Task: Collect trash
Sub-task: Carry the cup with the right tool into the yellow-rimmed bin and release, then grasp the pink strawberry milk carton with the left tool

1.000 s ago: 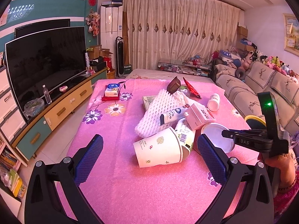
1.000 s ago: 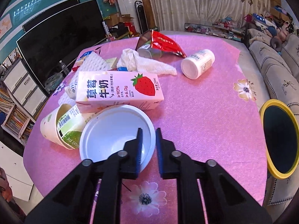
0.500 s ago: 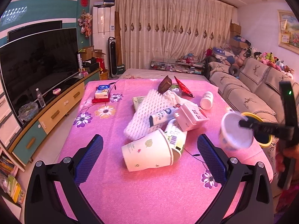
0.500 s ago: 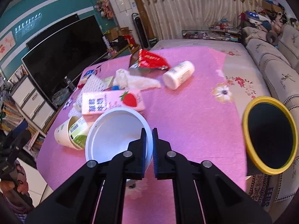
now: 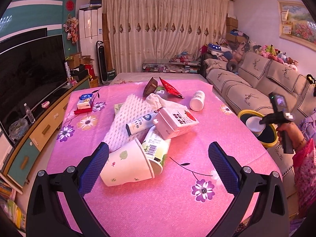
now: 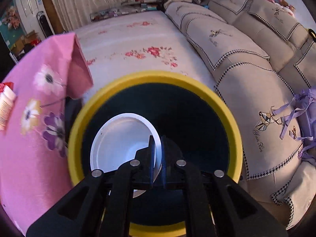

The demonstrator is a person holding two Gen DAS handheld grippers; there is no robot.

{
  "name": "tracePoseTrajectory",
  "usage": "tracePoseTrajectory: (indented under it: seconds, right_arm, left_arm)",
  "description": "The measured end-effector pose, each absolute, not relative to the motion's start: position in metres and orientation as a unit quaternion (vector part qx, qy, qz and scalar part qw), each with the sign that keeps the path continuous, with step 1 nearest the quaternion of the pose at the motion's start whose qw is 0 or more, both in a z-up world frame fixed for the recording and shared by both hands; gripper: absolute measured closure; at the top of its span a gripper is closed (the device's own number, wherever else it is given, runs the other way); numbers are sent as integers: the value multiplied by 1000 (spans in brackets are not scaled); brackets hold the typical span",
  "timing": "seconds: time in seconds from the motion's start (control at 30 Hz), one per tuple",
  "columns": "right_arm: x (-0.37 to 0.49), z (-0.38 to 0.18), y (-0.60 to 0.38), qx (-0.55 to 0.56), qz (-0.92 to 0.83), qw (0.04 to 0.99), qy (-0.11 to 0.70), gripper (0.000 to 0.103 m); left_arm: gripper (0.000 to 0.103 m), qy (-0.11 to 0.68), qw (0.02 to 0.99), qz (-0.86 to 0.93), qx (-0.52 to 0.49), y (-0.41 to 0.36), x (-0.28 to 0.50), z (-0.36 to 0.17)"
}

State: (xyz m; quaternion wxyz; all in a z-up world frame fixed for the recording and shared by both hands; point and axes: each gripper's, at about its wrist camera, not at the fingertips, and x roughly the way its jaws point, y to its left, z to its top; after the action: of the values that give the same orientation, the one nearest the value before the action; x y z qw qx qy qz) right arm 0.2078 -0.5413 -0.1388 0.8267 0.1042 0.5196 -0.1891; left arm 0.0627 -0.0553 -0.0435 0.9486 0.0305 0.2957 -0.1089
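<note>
I am holding a white plastic bowl [image 6: 122, 144] by its rim, my right gripper [image 6: 157, 154] pinching that thin wall between its two closed fingers, and the bowl is hanging directly over the dark mouth of the yellow-rimmed trash bin [image 6: 154, 78], with the bowl's open face turned toward my camera. That is the relation the next move turns on, I judge: the bowl is sitting inside the ring of the bin's rim as I look down along my fingers, so letting go should send it straight in rather than onto the pink flowered tablecloth [image 6: 29, 118] just beside the bin. The bowl looks smooth, light and round, shallow enough to tumble. From my left side the bowl [image 5: 254, 124] shows small, above the bin [image 5: 244, 112] at the table's far right edge, near the sofa [image 5: 252, 90]. My left gripper [image 5: 158, 165] is hovering wide open and empty over the table, its blue textured pads [image 5: 94, 169] flanking a toppled paper cup [image 5: 126, 165], glossy and tapered, lying on its side with its mouth facing right. Past it are lying a green-labelled tub [image 5: 156, 148], a boxy strawberry milk carton [image 5: 175, 121], a soft foam net sleeve [image 5: 128, 114] and a white bottle [image 5: 197, 103].
</note>
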Motion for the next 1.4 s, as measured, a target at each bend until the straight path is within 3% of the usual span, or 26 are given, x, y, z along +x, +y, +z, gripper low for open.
tracePoseTrajectory:
  seconds: [0.13,0.33,0.77,1.4]
  right_arm:
    - [225,-182,-547,94,-194,795,567,97]
    - [225,-201,-551,101,-201,786,576,95]
    - [221,-196,-553,104,-197,786,576,92]
    - [195,-140,-530,102,-155,834,520,85]
  left_arm:
    - [4,302,945,-119,37,-64,70,-46]
    - [4,314,939,-133,45,-75,84,-55]
    - [4,312,930,-177,75,-100,118,-65]
    - [5,296,893,-264,211,-123,185,-77]
